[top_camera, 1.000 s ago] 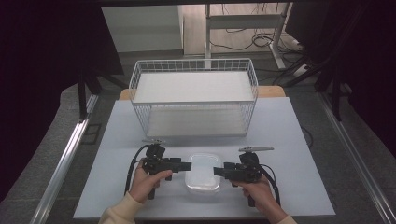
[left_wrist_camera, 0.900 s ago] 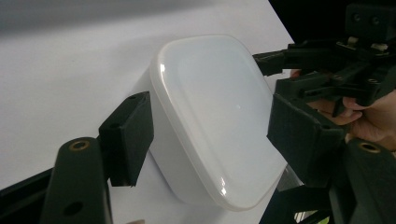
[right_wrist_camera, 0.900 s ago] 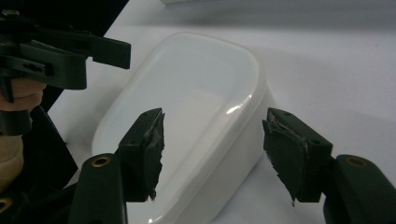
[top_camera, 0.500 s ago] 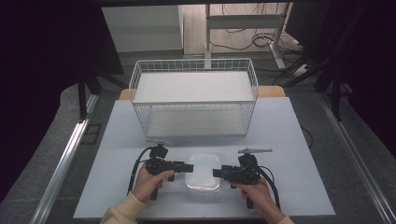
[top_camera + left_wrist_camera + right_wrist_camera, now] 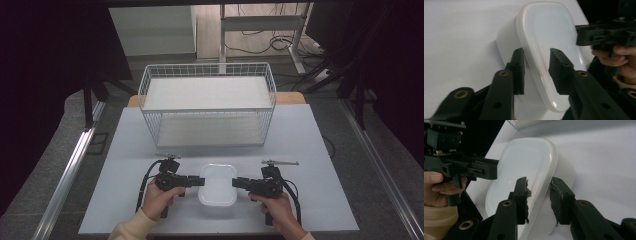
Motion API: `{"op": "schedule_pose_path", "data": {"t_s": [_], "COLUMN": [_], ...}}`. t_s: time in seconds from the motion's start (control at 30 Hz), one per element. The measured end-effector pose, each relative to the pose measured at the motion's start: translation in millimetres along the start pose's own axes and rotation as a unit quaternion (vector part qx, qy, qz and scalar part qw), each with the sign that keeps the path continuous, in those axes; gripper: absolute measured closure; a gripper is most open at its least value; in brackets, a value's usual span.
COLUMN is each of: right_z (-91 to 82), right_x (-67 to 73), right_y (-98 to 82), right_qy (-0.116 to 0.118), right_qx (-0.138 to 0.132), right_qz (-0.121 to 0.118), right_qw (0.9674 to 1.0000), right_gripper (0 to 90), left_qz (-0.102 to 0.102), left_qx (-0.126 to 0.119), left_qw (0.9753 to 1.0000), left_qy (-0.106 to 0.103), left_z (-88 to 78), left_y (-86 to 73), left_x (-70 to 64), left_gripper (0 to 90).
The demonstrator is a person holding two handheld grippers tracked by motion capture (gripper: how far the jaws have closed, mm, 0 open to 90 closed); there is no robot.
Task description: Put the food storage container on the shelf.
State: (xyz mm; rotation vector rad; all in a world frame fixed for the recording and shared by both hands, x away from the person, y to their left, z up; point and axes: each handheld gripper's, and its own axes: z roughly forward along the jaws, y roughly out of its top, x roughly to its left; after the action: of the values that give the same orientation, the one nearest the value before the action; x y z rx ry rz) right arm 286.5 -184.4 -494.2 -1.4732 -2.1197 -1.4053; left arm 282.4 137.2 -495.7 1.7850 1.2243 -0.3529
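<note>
Both grippers' fingers just closed astride white container (image 5: 217, 183) rim, pale table (image 5: 320, 150), dark room

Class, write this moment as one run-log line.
left tool: jaws closing, straddling rim of white lidded container | right tool: same, opposite rim | wire basket: behind

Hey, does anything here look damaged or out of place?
Yes: in the right gripper view, the right gripper has torn, ragged pads at the white container's rim. Container and wire basket sit straight; nothing spilled.
</note>
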Motion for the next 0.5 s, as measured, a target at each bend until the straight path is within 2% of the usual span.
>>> {"op": "schedule_pose_path", "data": {"t_s": [0.1,0.3,0.43,0.5], "right_z": [-1.8,-8.0,-13.2,-14.7], "right_x": [1.2,4.4,8.5,11.4], "right_y": [-0.4,0.1,1.9,2.6], "right_qy": [0.003,0.008,0.004,-0.007], "right_qx": [-0.001,-0.008,-0.014,-0.016], "right_qz": [-0.001,-0.005,-0.020,-0.034], "right_qw": [1.0000,0.9999,0.9997,0.9993], "right_gripper": [70.1,74.9,78.3,78.9], "left_qz": [-0.003,0.008,0.020,0.029], "left_qx": [-0.004,-0.019,-0.026,-0.027], "left_qw": [1.0000,0.9997,0.9994,0.9992], "left_qy": [-0.006,-0.011,-0.012,-0.009], "left_z": [-1.1,-6.5,-10.0,-10.8], "left_y": [-1.6,-2.9,-3.2,-3.6], "left_x": [0.6,-2.8,-7.4,-10.3], "left_gripper": [70.3,76.0,79.3,79.2]}}
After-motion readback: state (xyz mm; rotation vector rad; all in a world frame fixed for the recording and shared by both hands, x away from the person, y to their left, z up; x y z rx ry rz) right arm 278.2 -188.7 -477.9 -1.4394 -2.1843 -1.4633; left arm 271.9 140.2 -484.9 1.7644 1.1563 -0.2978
